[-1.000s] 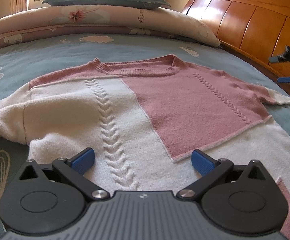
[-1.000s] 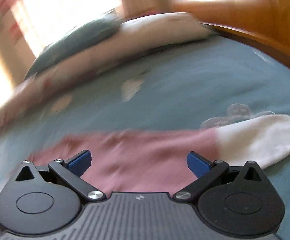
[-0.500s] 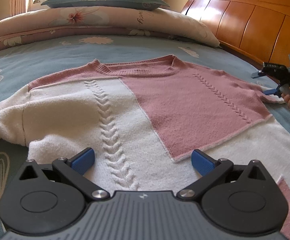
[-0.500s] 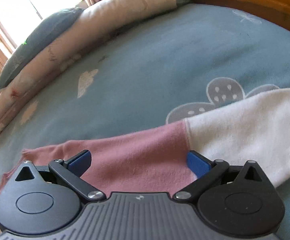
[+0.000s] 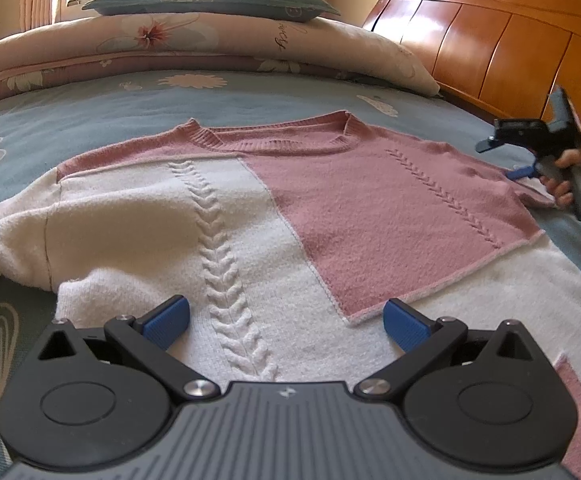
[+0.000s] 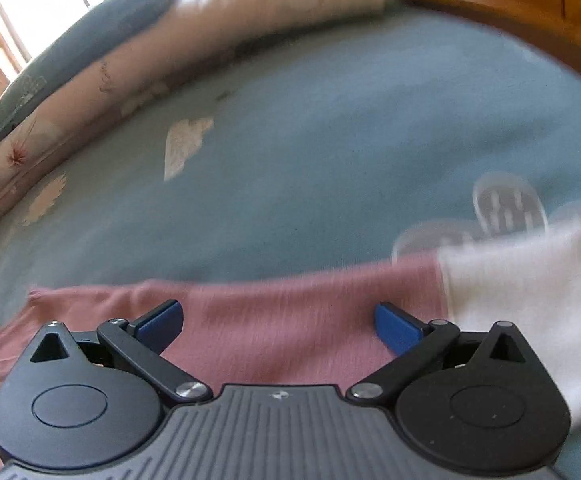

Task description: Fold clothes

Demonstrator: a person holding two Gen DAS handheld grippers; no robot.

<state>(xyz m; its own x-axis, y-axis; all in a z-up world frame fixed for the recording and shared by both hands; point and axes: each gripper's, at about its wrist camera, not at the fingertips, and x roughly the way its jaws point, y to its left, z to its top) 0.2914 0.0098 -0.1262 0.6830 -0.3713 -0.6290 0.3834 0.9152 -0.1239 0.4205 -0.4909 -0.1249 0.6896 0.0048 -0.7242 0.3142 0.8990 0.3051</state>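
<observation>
A pink-and-cream knit sweater (image 5: 274,216) lies spread front-up on the blue bedspread (image 5: 90,112), flat for folding. The left gripper (image 5: 286,318) waits at its hem with jaws wide; the right gripper (image 6: 278,322), also spread wide and empty, hovers over the pink sleeve (image 6: 290,332), likely to fold it inward.

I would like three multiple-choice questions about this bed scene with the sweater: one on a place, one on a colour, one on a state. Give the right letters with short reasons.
1. Where does the pink and white knitted sweater lie?
A. on the blue flowered bedsheet
B. on the wooden headboard
C. on the floor

2. Which colour are the pads of the left gripper?
A. red
B. blue
C. green

3. How does the right gripper stand?
A. shut on a sleeve
B. shut on nothing
C. open

Key: 1 A, the sweater is spread flat on the sheet. 2 B, both pads show blue. 3 C, its fingers are wide apart above the pink sleeve.
</observation>
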